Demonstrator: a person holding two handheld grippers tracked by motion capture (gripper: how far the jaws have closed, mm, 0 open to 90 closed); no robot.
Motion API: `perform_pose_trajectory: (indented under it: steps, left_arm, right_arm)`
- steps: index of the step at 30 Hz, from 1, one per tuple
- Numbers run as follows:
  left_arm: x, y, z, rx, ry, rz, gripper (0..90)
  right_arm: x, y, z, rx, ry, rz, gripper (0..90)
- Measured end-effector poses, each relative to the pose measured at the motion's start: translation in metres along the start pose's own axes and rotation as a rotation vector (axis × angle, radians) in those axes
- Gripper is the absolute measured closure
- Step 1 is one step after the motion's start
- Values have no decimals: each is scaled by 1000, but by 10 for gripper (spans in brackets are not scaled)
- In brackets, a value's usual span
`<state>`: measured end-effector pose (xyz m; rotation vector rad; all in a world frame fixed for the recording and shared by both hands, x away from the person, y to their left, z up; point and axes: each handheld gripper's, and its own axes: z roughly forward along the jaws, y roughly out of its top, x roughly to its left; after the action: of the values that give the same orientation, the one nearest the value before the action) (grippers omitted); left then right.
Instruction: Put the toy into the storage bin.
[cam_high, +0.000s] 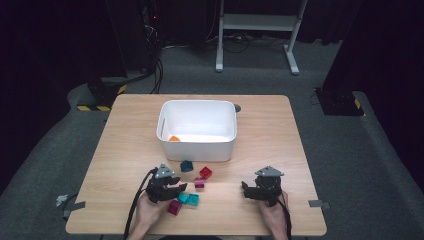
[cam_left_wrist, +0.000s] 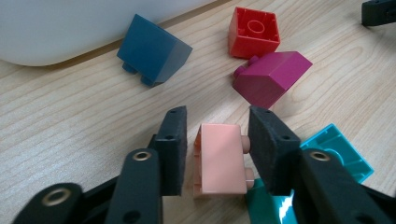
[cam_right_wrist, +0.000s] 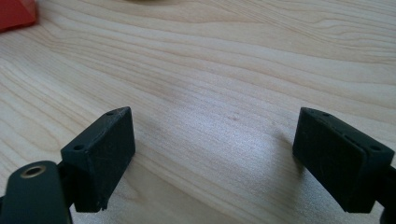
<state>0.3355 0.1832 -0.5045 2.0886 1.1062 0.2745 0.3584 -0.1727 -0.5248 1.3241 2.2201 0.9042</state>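
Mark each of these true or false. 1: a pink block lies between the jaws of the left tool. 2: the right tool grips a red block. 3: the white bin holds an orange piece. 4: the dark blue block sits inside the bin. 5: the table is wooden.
1. True: the pink block lies between the jaws of the left tool, with a gap showing at one pad.
2. False: the right tool stands open over bare wood.
3. True: an orange piece lies in the white bin.
4. False: the dark blue block lies on the table beside the bin.
5. True: the table is light wood.
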Motion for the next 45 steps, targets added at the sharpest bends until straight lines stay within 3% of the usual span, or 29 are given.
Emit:
perform_pose_trajectory:
  steps: [12,22,25,33,38,41,45]
  left_arm:
    - [2,3,-2,-13,-24,-11,656]
    - [3,13,-16,-49,-43,0,658]
    - [4,17,-21,-64,-64,-13,658]
    - [7,32,-35,-80,-69,0,658]
    - [9,41,-38,-81,-88,-20,659]
    - [8,53,-45,-77,-74,12,658]
    - [10,63,-52,-92,-77,13,659]
  right_arm:
    - [0,0,0,1,1,0,125]
    - [0,0,0,0,1,0,126]
    - [0,0,0,0,1,0,126]
    - [0,0,0,0,1,0,126]
    - [0,0,0,0,1,0,126]
    - [0,0,0,0,1,0,126]
    - [0,0,0,1,1,0,125]
